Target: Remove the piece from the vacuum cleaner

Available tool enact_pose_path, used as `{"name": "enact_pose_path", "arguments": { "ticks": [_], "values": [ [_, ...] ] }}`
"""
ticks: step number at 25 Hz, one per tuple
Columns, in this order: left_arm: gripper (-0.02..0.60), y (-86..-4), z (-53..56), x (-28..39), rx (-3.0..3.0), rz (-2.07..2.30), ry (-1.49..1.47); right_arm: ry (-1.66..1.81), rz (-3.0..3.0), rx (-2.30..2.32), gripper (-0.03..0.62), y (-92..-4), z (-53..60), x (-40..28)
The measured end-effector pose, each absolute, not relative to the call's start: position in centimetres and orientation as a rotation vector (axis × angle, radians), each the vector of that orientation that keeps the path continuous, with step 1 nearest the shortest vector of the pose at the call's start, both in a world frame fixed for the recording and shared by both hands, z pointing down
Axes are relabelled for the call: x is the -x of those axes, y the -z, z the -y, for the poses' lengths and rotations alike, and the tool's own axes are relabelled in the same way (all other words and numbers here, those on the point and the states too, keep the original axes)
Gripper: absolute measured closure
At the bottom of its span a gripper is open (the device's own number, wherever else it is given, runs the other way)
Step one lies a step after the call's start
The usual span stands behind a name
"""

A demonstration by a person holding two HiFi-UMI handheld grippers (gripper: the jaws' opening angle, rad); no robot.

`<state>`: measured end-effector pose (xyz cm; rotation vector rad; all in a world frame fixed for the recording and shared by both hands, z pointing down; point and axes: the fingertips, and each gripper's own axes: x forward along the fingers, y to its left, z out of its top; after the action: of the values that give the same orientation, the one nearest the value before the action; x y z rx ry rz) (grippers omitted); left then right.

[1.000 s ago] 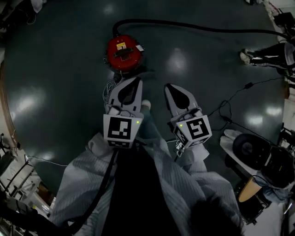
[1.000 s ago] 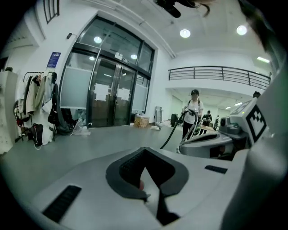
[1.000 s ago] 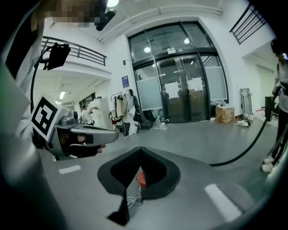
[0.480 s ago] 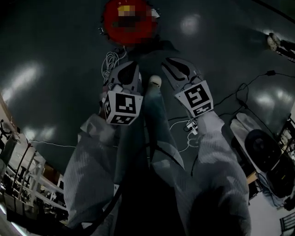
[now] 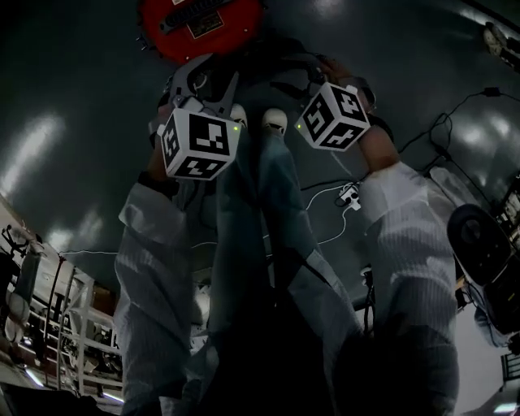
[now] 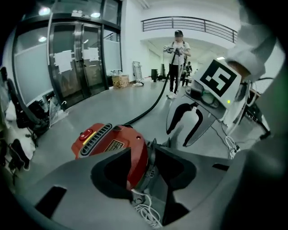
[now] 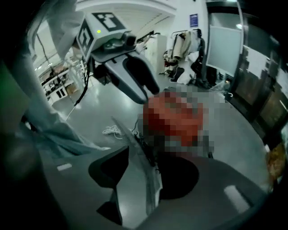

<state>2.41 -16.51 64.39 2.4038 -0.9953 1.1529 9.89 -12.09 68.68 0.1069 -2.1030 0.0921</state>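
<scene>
The red vacuum cleaner stands on the dark floor at the top of the head view, just ahead of my shoes. My left gripper reaches down to its near side. In the left gripper view the edge of the red lid sits between the jaws of the left gripper, which are opening and stand apart from it. My right gripper is beside it, to the right. In the right gripper view a thin grey rim of the vacuum runs between the jaws of the right gripper, which are also opening.
A black hose leads away from the vacuum across the floor. A coil of white cord lies by its base. Cables and a power strip lie at the right, near black equipment. A person stands far off.
Both grippers have moved forward and down onto the vacuum, which has shifted to the top of the head view. Their jaws, shut before, now stand apart.
</scene>
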Motion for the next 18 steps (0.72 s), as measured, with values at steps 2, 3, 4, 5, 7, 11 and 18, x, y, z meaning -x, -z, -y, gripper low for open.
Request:
{"name": "enact_pose_path", "arguments": {
  "ticks": [2, 3, 4, 5, 7, 11, 18],
  "values": [
    [0.409, -66.1, 16.4, -3.1, -2.442, 0.948, -1.258, 0.01, 2.041, 0.001, 0.42, -70.3, 11.5, -10.1],
    [0.396, -66.9, 16.3, -3.4, -2.452, 0.931, -1.306, 0.053, 2.019, 0.038, 0.419, -71.0, 11.2, -10.1],
    [0.391, -67.7, 16.4, -3.5, -2.455, 0.92, -1.341, 0.087, 2.003, 0.066, 0.421, -71.6, 11.0, -9.8],
    [0.388, -68.4, 16.5, -3.6, -2.455, 0.916, -1.363, 0.113, 1.99, 0.088, 0.421, -72.2, 10.9, -9.5],
    [0.388, -69.6, 17.0, -3.4, -2.448, 0.918, -1.389, 0.142, 1.961, 0.123, 0.421, -73.7, 10.8, -8.8],
    [0.39, -70.5, 18.0, -3.0, -2.443, 0.972, -1.397, 0.122, 1.918, 0.148, 0.429, -75.4, 10.9, -8.4],
    [0.391, -70.4, 18.0, -2.8, -2.398, 1.082, -1.336, 0.125, 1.924, 0.186, 0.537, -75.2, 9.6, -8.6]
  ]
}}
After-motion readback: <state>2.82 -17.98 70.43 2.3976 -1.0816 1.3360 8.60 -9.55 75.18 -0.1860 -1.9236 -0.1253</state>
